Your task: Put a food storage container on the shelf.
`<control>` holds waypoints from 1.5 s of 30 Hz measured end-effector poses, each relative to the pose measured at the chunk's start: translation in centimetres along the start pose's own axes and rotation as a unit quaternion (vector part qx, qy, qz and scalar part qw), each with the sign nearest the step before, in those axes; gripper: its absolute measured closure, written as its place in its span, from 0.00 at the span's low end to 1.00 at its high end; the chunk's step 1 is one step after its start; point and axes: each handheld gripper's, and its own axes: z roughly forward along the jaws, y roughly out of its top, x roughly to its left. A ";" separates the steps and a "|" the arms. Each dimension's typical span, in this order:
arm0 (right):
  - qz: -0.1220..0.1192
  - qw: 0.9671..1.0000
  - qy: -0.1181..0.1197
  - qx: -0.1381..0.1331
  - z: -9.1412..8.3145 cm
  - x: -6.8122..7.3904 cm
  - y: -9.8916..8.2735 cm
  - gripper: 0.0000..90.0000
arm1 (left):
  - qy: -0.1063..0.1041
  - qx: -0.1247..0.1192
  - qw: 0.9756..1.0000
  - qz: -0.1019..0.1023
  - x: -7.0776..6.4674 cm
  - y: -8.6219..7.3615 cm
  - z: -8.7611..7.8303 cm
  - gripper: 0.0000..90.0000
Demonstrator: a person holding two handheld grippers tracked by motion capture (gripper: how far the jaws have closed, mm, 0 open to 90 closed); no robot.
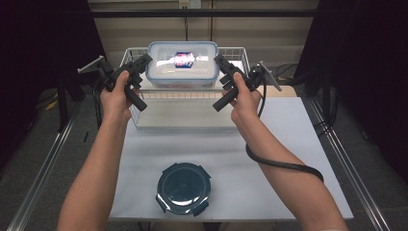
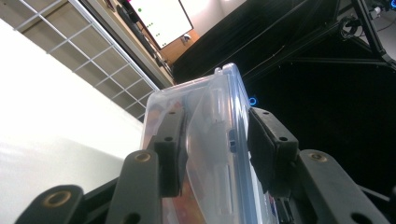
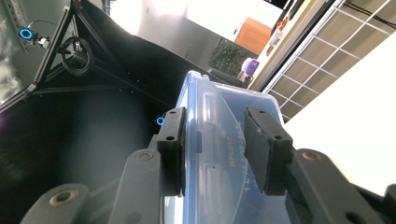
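Seen from the high view, a person lifts a clear lidded container between two hand-held tools above a white wire basket at the far end of the white tabletop; the left gripper clamps the box's left end, the right gripper its right end, and a round dark lid lies well behind both sets of fingers, near the person. In the left gripper view, the container stands between the fingers, one pad pressed to its underside and the other set against its lid side, closed on the box's end. In the right gripper view, the container sits likewise between the fingers, both pads bearing on the lid rim and the wall below it. The hold looks to rest on narrow end grips on smooth plastic: should one hand drift outward or tilt out of step with the other, the box could pivot between the pads and slip down onto the basket.
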 end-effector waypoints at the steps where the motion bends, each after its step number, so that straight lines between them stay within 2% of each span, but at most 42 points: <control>1: 0.000 1.000 0.000 -0.002 0.2 0.0 0.0 0.68 | 0.002 0.003 1.000 -0.001 0.1 0.1 0.1 0.65; 2: 0.002 1.000 -0.002 -0.001 0.3 -0.1 0.1 0.68 | 0.001 -0.001 1.000 -0.003 0.1 0.2 0.2 0.65; 3: 0.000 1.000 -0.003 -0.002 0.5 -0.1 0.1 0.68 | 0.003 0.008 1.000 0.001 0.2 0.4 0.3 0.65; 7: 0.001 1.000 -0.007 -0.004 1.1 -0.3 0.3 0.68 | 0.005 -0.002 1.000 -0.006 0.5 0.6 0.8 0.65; 9: -0.001 1.000 -0.011 -0.002 1.4 -0.4 0.3 0.68 | 0.008 -0.004 1.000 -0.002 0.9 0.7 1.0 0.65; 10: -0.002 1.000 -0.012 -0.002 1.5 -0.6 0.2 0.68 | 0.011 0.002 1.000 -0.002 1.0 0.8 0.9 0.65; 11: -0.002 1.000 -0.015 0.000 1.8 -0.8 0.1 0.67 | 0.011 -0.008 1.000 -0.003 1.2 0.8 1.1 0.65; 12: -0.002 1.000 -0.015 0.000 1.8 -0.8 0.1 0.67 | 0.011 -0.008 1.000 -0.003 1.2 0.8 1.1 0.65; 13: 0.000 1.000 -0.017 -0.002 1.9 -0.9 0.1 0.67 | 0.014 -0.001 1.000 -0.001 1.3 0.8 1.1 0.65; 14: 0.005 1.000 -0.017 -0.003 2.1 -1.1 0.0 0.67 | 0.014 -0.006 1.000 0.000 1.4 0.8 1.2 0.65; 22: 0.004 1.000 -0.026 -0.010 2.8 -1.4 0.3 0.67 | 0.018 -0.016 1.000 -0.010 1.9 0.8 2.0 0.65; 23: 0.001 1.000 -0.029 -0.011 2.9 -1.5 0.4 0.67 | 0.020 -0.005 1.000 -0.007 2.0 0.9 2.1 0.65; 25: 0.000 0.999 -0.031 -0.012 3.0 -1.5 0.4 0.67 | 0.023 -0.004 1.000 -0.008 2.1 0.9 2.3 0.65; 30: 0.000 0.999 -0.034 -0.016 3.4 -1.8 0.7 0.67 | 0.030 -0.016 0.999 -0.011 2.2 0.8 3.0 0.64; 39: 0.012 0.999 -0.044 -0.020 3.8 -2.5 0.7 0.67 | 0.048 -0.016 0.999 -0.006 2.5 0.9 3.7 0.64; 41: 0.015 0.999 -0.047 -0.019 3.9 -2.6 0.7 0.67 | 0.045 -0.026 0.999 -0.009 2.6 0.8 4.0 0.64; 45: 0.020 0.998 -0.048 -0.022 4.1 -2.8 0.7 0.67 | 0.047 -0.025 0.999 -0.002 2.9 0.8 4.1 0.64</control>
